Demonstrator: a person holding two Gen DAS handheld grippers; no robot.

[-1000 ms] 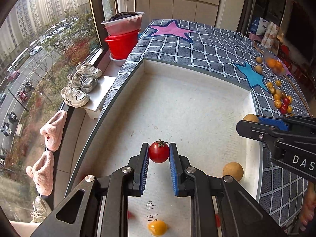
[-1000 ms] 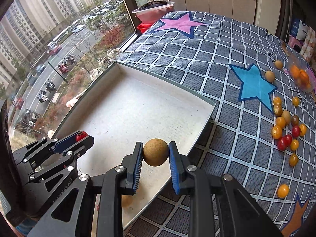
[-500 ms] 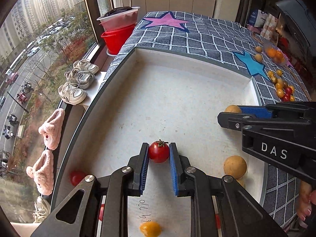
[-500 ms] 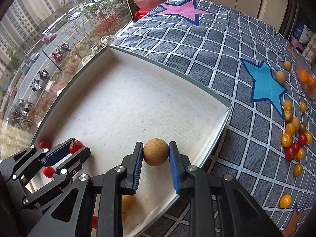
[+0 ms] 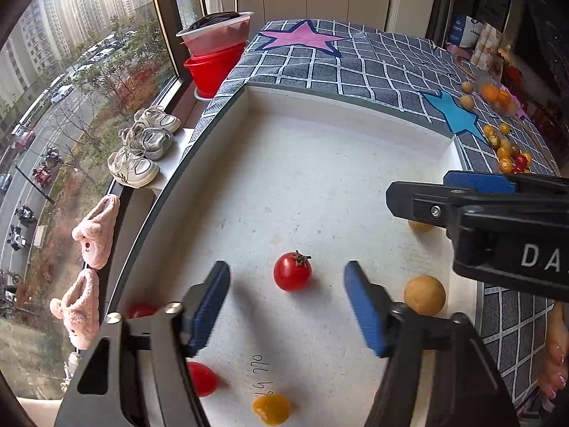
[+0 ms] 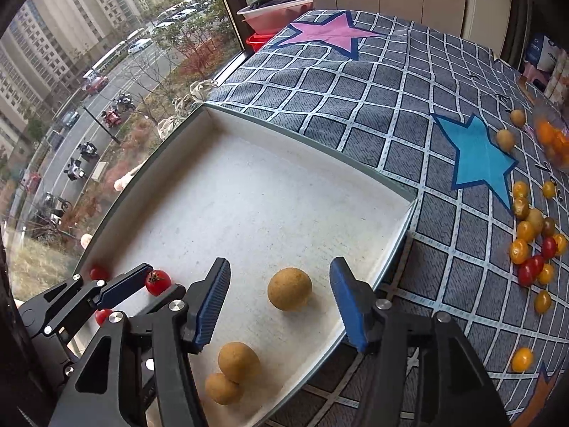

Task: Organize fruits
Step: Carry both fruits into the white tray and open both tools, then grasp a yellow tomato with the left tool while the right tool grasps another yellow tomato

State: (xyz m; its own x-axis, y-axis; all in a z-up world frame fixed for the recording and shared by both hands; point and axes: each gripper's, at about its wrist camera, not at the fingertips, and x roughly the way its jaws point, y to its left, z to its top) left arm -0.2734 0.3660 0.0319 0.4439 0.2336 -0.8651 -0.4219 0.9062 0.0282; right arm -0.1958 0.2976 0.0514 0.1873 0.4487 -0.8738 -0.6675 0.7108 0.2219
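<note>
Left wrist view shows the table [image 5: 373, 67] under a grid-patterned cloth, with a shallow white tray [image 5: 320, 106] set at the window side. The tray is rigid and flat-floored; round fruit is likely to roll on it if nudged.

Right gripper [image 6: 281, 295]: jaws released, spread wide, with a tan round fruit [image 6: 290, 288] resting on the tray floor between them, touching neither pad. Two more tan fruits [image 6: 233, 370] lie close together nearer the camera. These appear light, firm and dry-skinned, probably with a thin brittle shell. Hold across the widest part with moderate pressure.

Left gripper [image 5: 286, 307]: jaws released, spread wide, with a red cherry tomato [image 5: 292, 272] on the tray floor between them, clear of both pads, stem cap facing up. It is judged light, smooth, slippery and easily burst. Grip across the sides at mid-height, below the stem cap, closing only to contact.

Other small items in the tray: further red tomatoes [image 5: 201, 379] near the left edge, and a yellow tomato [image 5: 271, 409] near a handwritten mark.

A loose cluster of mixed cherry tomatoes [image 6: 533, 245] lies on the cloth, well apart from the tray; the same light grip applies.
</note>
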